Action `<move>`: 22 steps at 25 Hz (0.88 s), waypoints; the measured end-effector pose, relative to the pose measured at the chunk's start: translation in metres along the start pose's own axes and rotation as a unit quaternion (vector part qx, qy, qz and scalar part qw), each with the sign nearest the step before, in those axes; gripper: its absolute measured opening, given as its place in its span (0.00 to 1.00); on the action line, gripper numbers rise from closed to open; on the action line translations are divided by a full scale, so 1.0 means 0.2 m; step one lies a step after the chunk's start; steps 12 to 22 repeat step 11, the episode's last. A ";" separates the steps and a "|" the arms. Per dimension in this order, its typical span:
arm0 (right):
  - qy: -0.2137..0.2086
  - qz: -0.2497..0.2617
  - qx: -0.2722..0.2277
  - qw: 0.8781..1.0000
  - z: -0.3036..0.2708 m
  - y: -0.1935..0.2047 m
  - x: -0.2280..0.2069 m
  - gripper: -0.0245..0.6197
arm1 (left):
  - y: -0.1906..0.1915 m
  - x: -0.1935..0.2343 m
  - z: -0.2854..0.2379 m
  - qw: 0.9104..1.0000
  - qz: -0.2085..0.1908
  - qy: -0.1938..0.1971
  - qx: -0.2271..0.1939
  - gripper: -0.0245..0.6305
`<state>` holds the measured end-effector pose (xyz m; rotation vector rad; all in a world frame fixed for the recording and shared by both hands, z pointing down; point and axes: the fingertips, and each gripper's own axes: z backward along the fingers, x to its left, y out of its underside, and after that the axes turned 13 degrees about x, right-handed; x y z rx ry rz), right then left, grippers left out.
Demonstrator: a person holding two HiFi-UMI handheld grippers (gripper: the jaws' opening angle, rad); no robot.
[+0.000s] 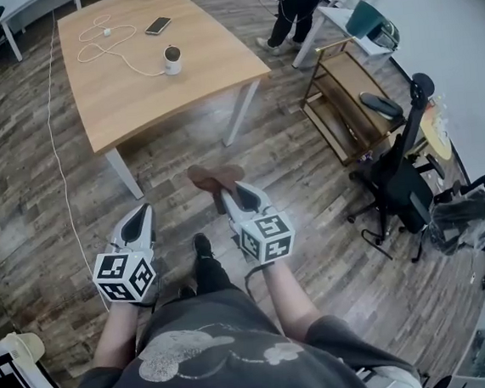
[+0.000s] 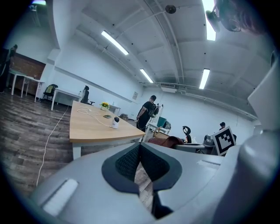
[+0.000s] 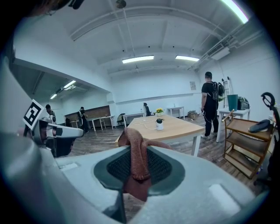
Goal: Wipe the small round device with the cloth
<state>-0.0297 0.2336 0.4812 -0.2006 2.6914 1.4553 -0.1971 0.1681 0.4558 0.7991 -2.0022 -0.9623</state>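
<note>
The small round device, white with a dark top, stands near the front of the wooden table; it also shows far off in the left gripper view and the right gripper view. My right gripper is shut on a reddish-brown cloth, which drapes over its jaws. My left gripper is shut with nothing in it. Both grippers hang over the wooden floor, well short of the table.
On the table lie a white cable, a phone and a flower pot. A wooden cart and a black office chair stand to the right. A person stands beyond the table's far right corner.
</note>
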 end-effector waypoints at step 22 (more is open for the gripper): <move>0.001 -0.003 0.009 1.000 0.06 0.12 0.12 0.15 | 0.06 0.01 0.13 1.000 -0.001 -0.006 -0.004 0.07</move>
